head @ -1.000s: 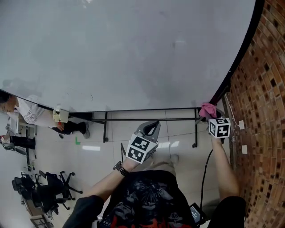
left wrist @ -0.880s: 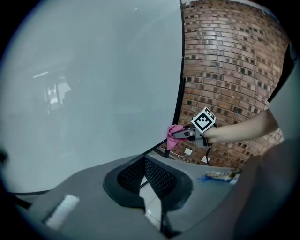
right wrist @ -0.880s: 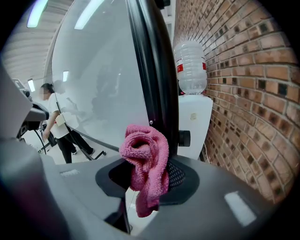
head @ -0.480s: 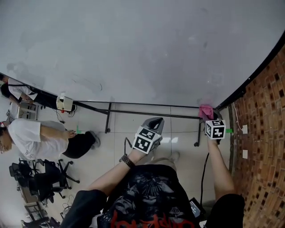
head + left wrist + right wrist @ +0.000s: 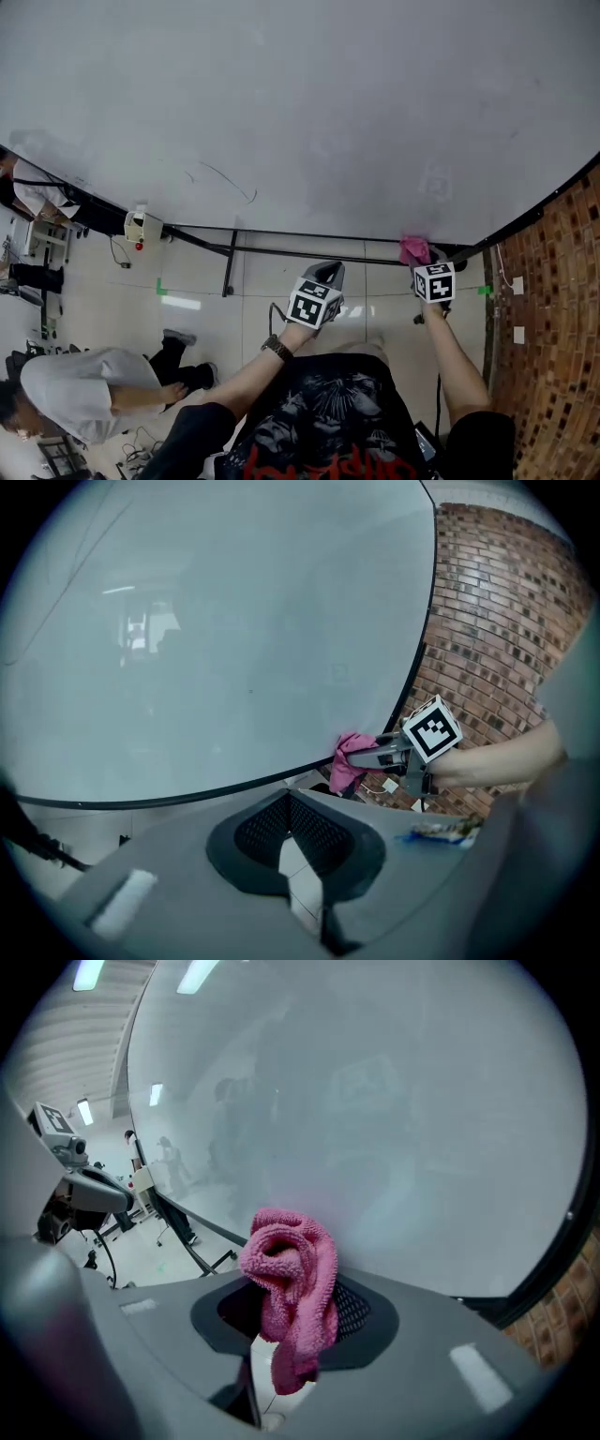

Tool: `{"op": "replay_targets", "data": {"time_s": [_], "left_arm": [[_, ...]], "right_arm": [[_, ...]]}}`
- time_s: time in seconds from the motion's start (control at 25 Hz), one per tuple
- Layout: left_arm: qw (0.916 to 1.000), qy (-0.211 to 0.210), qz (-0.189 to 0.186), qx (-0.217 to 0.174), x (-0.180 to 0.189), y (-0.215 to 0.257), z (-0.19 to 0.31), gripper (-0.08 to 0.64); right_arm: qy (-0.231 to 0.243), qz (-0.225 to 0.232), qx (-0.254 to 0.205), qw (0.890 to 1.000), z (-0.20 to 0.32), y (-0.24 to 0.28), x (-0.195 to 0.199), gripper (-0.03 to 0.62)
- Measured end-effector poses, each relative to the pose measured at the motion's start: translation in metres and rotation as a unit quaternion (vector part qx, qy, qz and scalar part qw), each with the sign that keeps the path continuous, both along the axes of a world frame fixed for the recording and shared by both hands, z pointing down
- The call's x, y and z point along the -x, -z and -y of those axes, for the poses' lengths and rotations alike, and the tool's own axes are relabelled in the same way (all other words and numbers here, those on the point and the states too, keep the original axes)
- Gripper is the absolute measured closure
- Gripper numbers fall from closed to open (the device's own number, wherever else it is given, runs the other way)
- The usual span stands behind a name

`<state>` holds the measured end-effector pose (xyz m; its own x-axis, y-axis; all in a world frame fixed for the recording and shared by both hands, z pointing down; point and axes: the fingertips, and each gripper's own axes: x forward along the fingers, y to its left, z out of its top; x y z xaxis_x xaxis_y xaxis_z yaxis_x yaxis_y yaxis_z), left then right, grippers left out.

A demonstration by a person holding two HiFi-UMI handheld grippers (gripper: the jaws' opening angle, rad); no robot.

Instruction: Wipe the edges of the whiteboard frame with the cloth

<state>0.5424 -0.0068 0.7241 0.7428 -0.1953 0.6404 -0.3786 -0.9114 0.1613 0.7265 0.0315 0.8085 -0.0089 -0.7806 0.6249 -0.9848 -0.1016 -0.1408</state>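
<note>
A large whiteboard (image 5: 300, 103) fills the head view, with its black frame (image 5: 281, 232) along the bottom and up the right side. My right gripper (image 5: 419, 261) is shut on a pink cloth (image 5: 412, 249), which is pressed against the bottom frame just left of the lower right corner. In the right gripper view the cloth (image 5: 292, 1274) bulges out of the right gripper (image 5: 281, 1340) against the board. My left gripper (image 5: 329, 271) hangs shut and empty below the frame, left of the cloth. From the left gripper (image 5: 292, 841) view I see the cloth (image 5: 349, 759) on the frame (image 5: 234, 786).
A brick wall (image 5: 553, 328) stands close on the right. Black stand legs (image 5: 230, 267) run under the board. A white box (image 5: 141, 228) sits at the frame's left part. A person in white (image 5: 80, 394) bends over the tiled floor at lower left.
My right gripper has slid the cloth left along the bottom frame, away from the corner. The left gripper followed. The person in white moved down the left side.
</note>
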Motion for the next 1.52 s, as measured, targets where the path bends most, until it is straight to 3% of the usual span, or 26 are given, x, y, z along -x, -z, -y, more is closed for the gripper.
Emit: {"op": "replay_targets", "data": {"time_s": [0.2,0.72,0.92,1.0,1.24,1.52], "left_arm": [[1.0,-0.003,-0.008,0.003,0.059,0.004,0.034,0.557],[0.9947,0.092,-0.041,0.024,0.201,0.01,0.117,0.557],[0.9812,0.151,-0.088,0.082,0.255,0.008,0.152,0.557],[0.9783,0.156,-0.099,0.094,0.272,0.009,0.161,0.557],[0.9782,0.158,-0.088,0.103,0.311,0.003,0.182,0.557],[0.9701,0.221,-0.062,0.078,0.342,-0.001,0.204,0.557]], "right_arm": [[0.012,-0.008,0.027,1.0,0.036,-0.011,0.059,0.465],[0.106,-0.025,0.039,0.993,0.145,0.006,0.199,0.465],[0.13,-0.041,0.054,0.989,0.19,0.003,0.256,0.465],[0.133,-0.043,0.056,0.989,0.205,0.005,0.278,0.465],[0.147,-0.028,0.054,0.987,0.24,0.005,0.337,0.465],[0.202,0.019,0.052,0.978,0.267,-0.017,0.386,0.465]]}}
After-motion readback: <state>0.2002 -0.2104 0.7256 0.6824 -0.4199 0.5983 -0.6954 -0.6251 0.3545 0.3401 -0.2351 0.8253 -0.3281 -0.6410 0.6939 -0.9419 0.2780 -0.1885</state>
